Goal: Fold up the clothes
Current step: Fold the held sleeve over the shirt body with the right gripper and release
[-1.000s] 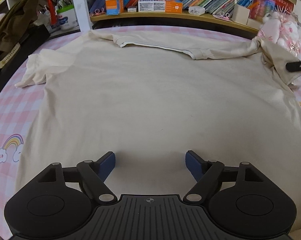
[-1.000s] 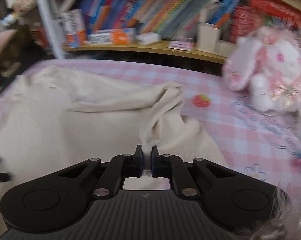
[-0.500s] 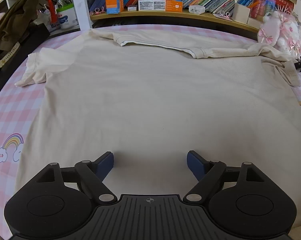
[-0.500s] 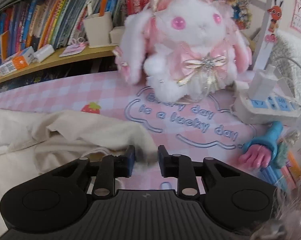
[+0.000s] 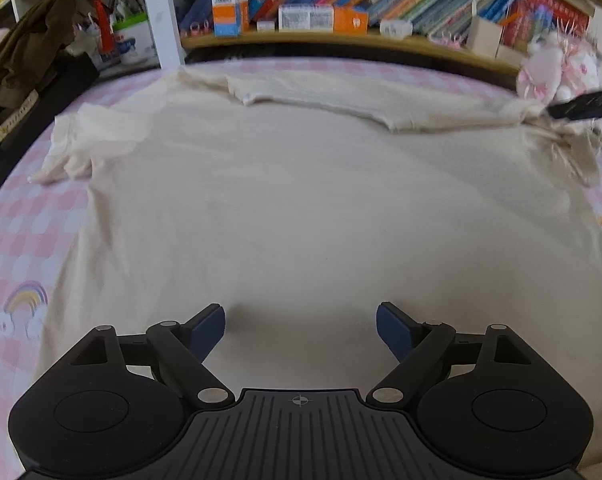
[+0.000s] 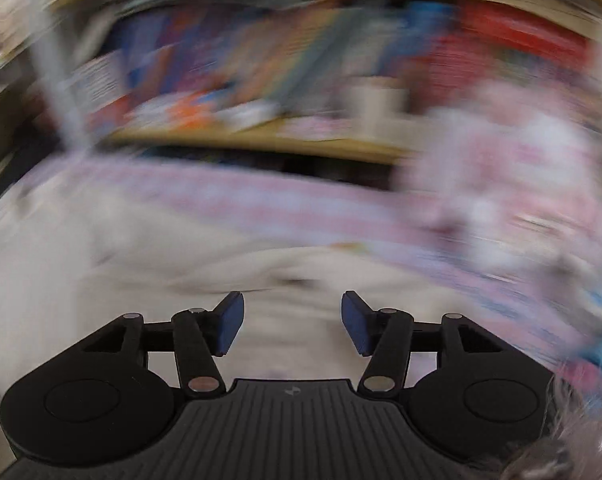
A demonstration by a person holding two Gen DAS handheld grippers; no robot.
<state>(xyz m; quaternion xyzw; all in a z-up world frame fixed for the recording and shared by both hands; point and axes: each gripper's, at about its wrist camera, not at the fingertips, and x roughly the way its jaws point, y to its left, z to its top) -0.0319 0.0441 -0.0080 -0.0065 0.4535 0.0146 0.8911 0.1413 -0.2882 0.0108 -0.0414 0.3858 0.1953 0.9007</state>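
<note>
The cream T-shirt (image 5: pixel 301 200), spread flat on the pink checked table (image 5: pixel 17 240), is light, limp cloth; pinch hem or sleeve edges, since both left gripper (image 5: pixel 301 326) and right gripper (image 6: pixel 293 320) have fingers apart, empty.

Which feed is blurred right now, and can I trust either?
Right wrist view: heavy motion smear, only the open right gripper is sharp. Left wrist view: mostly crisp on the cream T-shirt and open left gripper, with fisheye bending at the bookshelf.
</note>
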